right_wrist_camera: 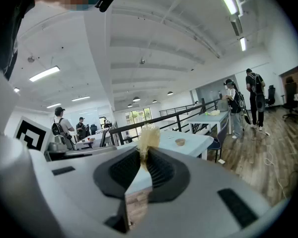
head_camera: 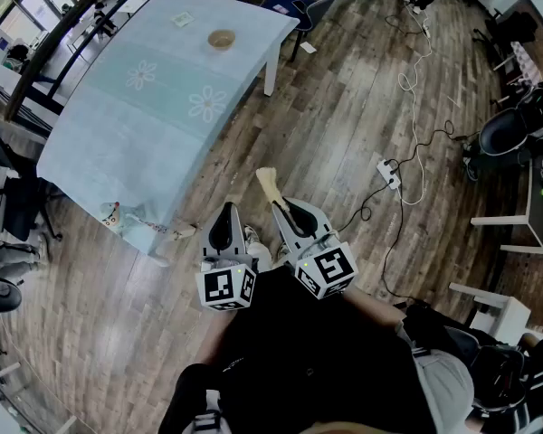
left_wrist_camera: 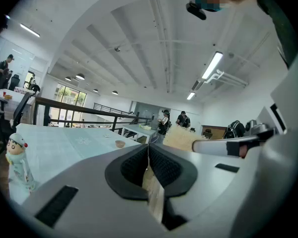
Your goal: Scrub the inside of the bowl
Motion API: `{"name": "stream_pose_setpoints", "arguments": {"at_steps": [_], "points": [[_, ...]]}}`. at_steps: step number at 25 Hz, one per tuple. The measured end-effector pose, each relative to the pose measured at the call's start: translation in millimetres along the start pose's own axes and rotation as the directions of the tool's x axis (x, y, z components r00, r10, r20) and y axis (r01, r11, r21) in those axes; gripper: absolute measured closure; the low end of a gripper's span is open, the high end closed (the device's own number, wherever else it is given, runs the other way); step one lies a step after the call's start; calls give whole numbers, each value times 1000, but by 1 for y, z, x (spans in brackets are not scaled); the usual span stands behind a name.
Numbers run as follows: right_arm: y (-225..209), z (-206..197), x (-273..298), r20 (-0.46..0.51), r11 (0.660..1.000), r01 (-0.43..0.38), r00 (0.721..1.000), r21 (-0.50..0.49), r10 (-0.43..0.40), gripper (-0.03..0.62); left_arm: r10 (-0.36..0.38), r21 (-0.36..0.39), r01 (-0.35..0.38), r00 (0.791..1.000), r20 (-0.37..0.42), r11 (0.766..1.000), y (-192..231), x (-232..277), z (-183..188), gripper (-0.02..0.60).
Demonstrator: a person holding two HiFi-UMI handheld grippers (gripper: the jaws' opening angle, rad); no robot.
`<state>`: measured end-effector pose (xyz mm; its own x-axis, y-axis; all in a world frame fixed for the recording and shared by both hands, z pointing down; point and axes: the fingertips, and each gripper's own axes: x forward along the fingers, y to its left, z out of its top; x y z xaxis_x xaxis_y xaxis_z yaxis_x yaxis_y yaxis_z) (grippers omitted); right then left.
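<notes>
A small tan bowl (head_camera: 221, 39) stands at the far end of a table with a pale blue cloth (head_camera: 154, 116), well away from both grippers. It also shows small in the left gripper view, bowl (left_wrist_camera: 119, 144), and in the right gripper view, bowl (right_wrist_camera: 180, 142). My right gripper (head_camera: 280, 209) is shut on a straw-coloured brush (head_camera: 268, 183), whose bristles stick up past the jaws, brush (right_wrist_camera: 148, 137). My left gripper (head_camera: 227, 210) hangs beside it over the wood floor, shut with nothing in it. Both are held close to the person's body.
A doll-shaped bottle (head_camera: 116, 215) stands at the table's near corner. On the floor to the right lie a power strip (head_camera: 389, 174) and cables. Office chairs (head_camera: 516, 129) and a white bench (head_camera: 511, 233) stand at the right. People stand in the far background.
</notes>
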<state>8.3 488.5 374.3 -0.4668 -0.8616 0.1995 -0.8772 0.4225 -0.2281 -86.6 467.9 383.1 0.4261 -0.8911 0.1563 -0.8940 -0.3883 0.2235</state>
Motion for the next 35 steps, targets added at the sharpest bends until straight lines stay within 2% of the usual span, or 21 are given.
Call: {"name": "stream_pose_setpoints", "arguments": {"at_steps": [4,12,17,20,26,31,35], "points": [[-25,-2,-35,-5,999,20,1000,-47,-20,546,4,-30,-3,999,37,1000,-41,-11,-5,562],[-34,-17,-86,-6,998,36,999,-50,-36,546,-3,-63,2,1000,-24,998,-89,-37,-40,562],[-47,-16,-117,28,997,61,998,-37,-60,546,-89,23,89,996,17,996,-127,-21,-23,561],[-59,-20,-125,24,997,71,997,-5,-71,546,-101,3,101,994,39,995,-144,-18,-20,562],[-56,-24,-109,22,998,56,998,9,-56,545,-65,-61,62,997,-48,996,-128,-14,-44,562],[-54,-25,-69,-17,999,39,999,-7,-39,545,-25,-62,23,999,-35,998,-91,4,-36,563],[-66,-17,-36,-38,998,53,998,-23,-54,545,-55,-76,53,998,-25,996,-76,35,-28,563]]}}
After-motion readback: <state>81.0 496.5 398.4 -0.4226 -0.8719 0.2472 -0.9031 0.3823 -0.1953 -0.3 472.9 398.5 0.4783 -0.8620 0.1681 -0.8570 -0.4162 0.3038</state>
